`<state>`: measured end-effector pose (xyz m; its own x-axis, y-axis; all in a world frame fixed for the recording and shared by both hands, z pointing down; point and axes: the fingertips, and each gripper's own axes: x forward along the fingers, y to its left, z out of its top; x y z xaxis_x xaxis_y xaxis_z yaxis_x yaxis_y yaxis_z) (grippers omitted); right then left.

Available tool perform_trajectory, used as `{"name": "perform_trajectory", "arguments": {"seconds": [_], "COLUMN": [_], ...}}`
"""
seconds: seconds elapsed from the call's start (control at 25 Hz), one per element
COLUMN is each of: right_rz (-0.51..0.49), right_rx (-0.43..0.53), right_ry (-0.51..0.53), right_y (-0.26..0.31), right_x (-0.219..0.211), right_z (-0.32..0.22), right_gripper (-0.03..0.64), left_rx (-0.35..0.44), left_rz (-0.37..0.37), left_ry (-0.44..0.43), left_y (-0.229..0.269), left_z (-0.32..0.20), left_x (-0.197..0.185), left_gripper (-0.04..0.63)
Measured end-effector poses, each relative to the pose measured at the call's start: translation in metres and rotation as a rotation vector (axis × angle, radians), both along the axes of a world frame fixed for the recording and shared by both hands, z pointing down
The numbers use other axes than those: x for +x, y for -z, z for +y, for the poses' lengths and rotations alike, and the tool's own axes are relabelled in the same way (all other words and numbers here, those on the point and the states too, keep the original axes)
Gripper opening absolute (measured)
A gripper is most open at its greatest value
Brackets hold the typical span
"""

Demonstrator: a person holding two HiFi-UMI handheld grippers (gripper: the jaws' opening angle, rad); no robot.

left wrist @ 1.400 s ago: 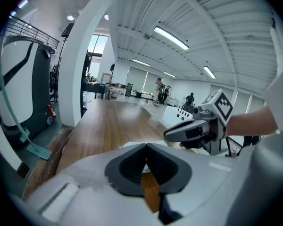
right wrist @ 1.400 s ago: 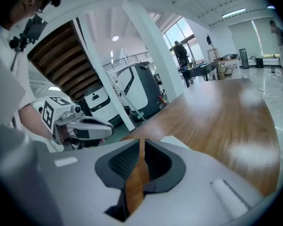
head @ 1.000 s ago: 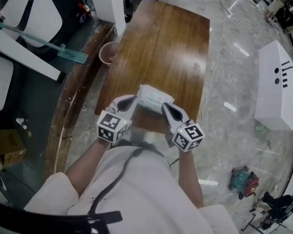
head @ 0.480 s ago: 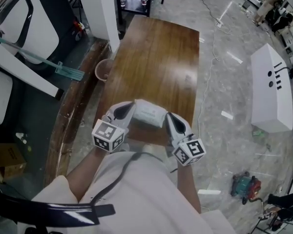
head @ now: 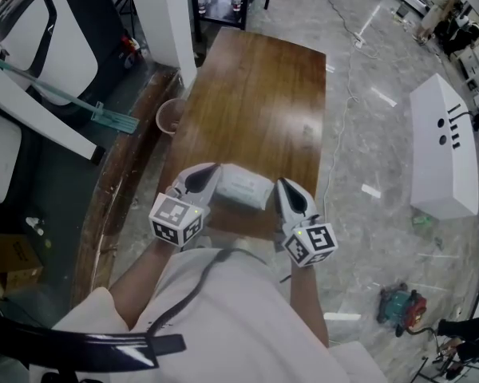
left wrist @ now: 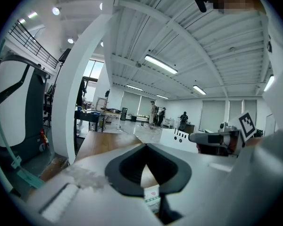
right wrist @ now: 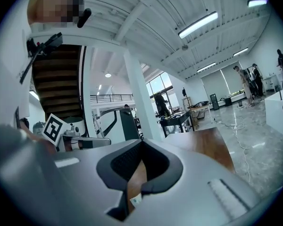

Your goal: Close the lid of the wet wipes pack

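Left tool: jaws clamped on the nine-o'clock end of the wet wipes pack. Pack: above the bench, near edge, long axis nine-to-three, both tools equally near. Right tool: jaws clamped on its three-o'clock end.

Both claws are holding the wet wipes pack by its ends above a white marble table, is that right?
Not quite. The table is brown wood, not white marble, as the head view shows. The rest holds: the left claw and the right claw hold the wet wipes pack by its ends above the table.
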<state>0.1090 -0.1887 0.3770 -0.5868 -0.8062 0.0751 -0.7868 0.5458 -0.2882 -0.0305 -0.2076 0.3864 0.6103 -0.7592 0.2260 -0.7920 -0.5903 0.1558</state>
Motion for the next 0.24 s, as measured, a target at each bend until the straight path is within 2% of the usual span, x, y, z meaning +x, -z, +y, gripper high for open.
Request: {"name": "perform_trajectory", "arguments": {"seconds": [0.24], "right_rz": [0.008], "right_rx": [0.016], "right_ry": [-0.001], "right_y": [0.0049], "right_x": [0.0016], "right_z": [-0.0018], "right_gripper": [0.008], "left_rx": [-0.009], "left_rz": [-0.003], "left_ry": [0.019], "left_y": [-0.0040], "left_z": [-0.0014], "left_x": [-0.0033], "left_gripper": [0.002]}}
